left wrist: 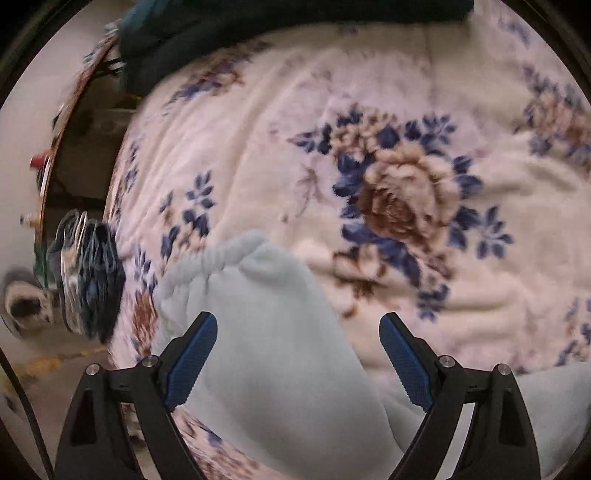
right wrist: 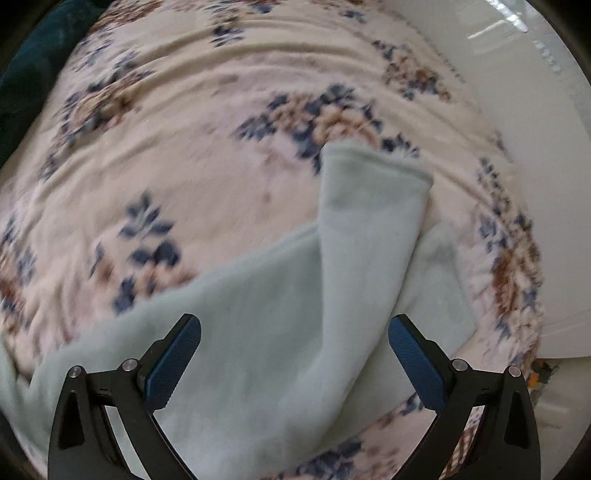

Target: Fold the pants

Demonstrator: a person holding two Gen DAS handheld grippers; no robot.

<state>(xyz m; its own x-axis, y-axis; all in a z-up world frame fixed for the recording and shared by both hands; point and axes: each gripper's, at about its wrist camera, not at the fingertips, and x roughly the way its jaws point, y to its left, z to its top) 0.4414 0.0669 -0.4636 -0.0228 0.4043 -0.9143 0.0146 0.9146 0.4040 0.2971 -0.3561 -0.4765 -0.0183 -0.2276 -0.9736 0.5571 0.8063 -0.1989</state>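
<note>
- The left gripper [left wrist: 298, 323] points steeply down over the bed, its two black fingers with blue ribbed pads [left wrist: 192, 354] spread wide and released; nothing is pinched between them.
- The pale mint-green fleece pants [left wrist: 266, 332] lie below and between those spread fingers, and the gathered elastic waistband [left wrist: 218, 254] sits just ahead of the left fingertip, bunched into a soft hump.
- A further stretch of the same fabric runs under the right finger of this gripper toward the lower right corner of the left wrist view.
- The cream plush blanket with blue and brown flowers [left wrist: 369, 110] spreads ahead of the gripper; a large brown rose print lies ahead and to the right of its fingertips.
- A dark teal cloth [left wrist: 221, 33] lies far ahead, at the blanket's far edge.
- Left of the gripper, beyond the bed's edge, a dark blue and white bundle [left wrist: 92, 280] stands near the floor; what it is I cannot tell.
- The right gripper [right wrist: 294, 325] also points down with its fingers held wide apart and released, gripping nothing.
- In the right wrist view the pants [right wrist: 258, 314] lie between and beneath the fingers, and one leg, folded over the other, reaches ahead with its hemmed cuff [right wrist: 376, 162] lying on the blanket [right wrist: 184, 166].
- A white smooth surface [right wrist: 524, 184] lies to the right of this gripper, past the blanket's edge.
</note>
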